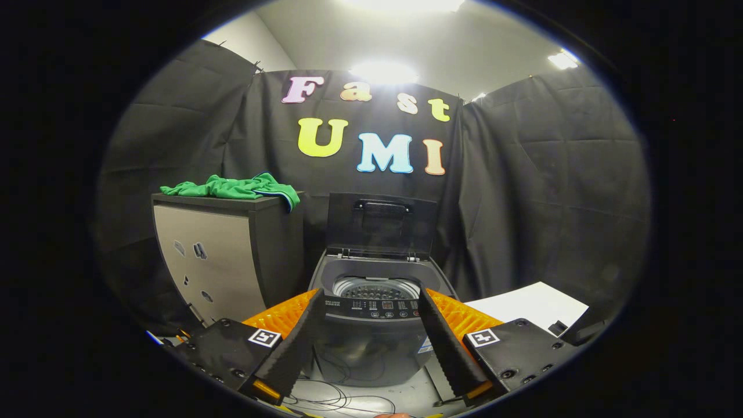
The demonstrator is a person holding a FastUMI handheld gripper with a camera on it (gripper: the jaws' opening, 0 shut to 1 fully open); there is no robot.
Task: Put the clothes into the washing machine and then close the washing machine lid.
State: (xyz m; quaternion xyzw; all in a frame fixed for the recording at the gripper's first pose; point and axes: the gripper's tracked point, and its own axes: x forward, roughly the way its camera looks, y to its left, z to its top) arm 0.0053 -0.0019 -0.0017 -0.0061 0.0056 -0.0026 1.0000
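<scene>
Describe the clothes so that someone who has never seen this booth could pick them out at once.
Start at the washing machine, lid raised, beyond the open gripper. Beside it stands a taller dark cabinet with a pale front. The clothes lie crumpled on its top, one edge hanging over the corner nearest the machine: the one bright green, soft thing here.

clothes on cabinet, washing machine just right of it, lid upright behind drum

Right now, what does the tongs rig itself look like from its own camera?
The tongs have two long ribbed fingers splayed apart. Behind each sits an orange ridged piece and a black block with screws, each block carrying a square black-and-white marker. Thin cables lie on the floor below.
</scene>
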